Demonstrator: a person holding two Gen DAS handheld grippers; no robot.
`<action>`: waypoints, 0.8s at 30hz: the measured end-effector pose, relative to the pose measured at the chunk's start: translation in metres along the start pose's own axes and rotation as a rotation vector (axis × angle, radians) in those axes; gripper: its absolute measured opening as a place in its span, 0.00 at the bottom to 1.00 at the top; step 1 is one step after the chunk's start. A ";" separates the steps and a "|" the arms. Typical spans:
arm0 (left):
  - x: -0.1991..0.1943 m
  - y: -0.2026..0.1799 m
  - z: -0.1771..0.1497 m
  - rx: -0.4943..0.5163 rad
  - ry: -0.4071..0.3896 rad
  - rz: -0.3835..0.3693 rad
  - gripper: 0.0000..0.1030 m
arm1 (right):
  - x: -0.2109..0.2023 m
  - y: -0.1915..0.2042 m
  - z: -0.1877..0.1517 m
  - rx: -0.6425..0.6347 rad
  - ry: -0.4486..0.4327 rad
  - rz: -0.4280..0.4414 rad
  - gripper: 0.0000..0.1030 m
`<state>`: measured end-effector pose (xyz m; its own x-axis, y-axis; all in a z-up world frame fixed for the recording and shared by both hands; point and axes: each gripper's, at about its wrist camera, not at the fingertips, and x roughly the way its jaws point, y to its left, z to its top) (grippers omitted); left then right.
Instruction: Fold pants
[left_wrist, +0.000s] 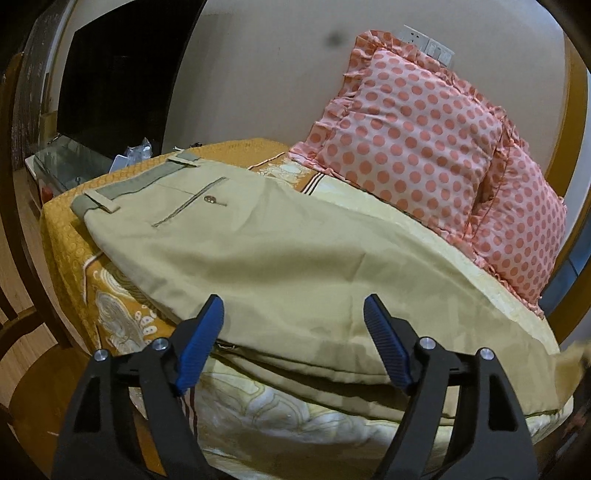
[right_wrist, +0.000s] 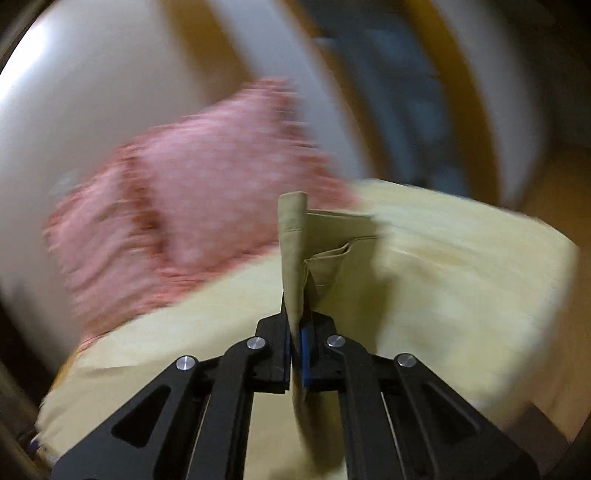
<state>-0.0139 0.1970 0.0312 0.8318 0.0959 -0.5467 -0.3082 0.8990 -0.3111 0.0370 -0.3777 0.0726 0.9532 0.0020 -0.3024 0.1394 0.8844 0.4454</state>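
Observation:
Khaki pants (left_wrist: 258, 254) lie flat on the bed, the grey waistband (left_wrist: 136, 184) at the far left and the legs running toward the near right. My left gripper (left_wrist: 293, 314) is open and empty, its blue pads just above the near edge of the pants. My right gripper (right_wrist: 297, 325) is shut on the pants' leg end (right_wrist: 293, 251), which stands up between the pads. The right wrist view is blurred by motion.
Pink polka-dot pillows (left_wrist: 424, 147) lean on the wall at the back right, also in the right wrist view (right_wrist: 192, 192). An orange patterned bedsheet (left_wrist: 66, 236) and a pale yellow quilt (left_wrist: 480, 295) cover the bed. A glass table (left_wrist: 70, 158) stands far left.

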 end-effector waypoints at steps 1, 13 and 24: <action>0.000 -0.002 -0.001 0.010 -0.004 0.005 0.78 | 0.004 0.024 0.003 -0.037 0.006 0.064 0.04; -0.024 0.025 0.000 -0.054 -0.082 0.010 0.82 | 0.055 0.295 -0.180 -0.697 0.639 0.665 0.40; -0.021 0.099 0.018 -0.270 -0.099 0.071 0.80 | 0.082 0.285 -0.170 -0.650 0.549 0.424 0.61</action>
<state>-0.0538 0.2915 0.0262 0.8406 0.2077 -0.5002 -0.4678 0.7439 -0.4773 0.1090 -0.0461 0.0311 0.6078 0.4556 -0.6504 -0.5238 0.8456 0.1028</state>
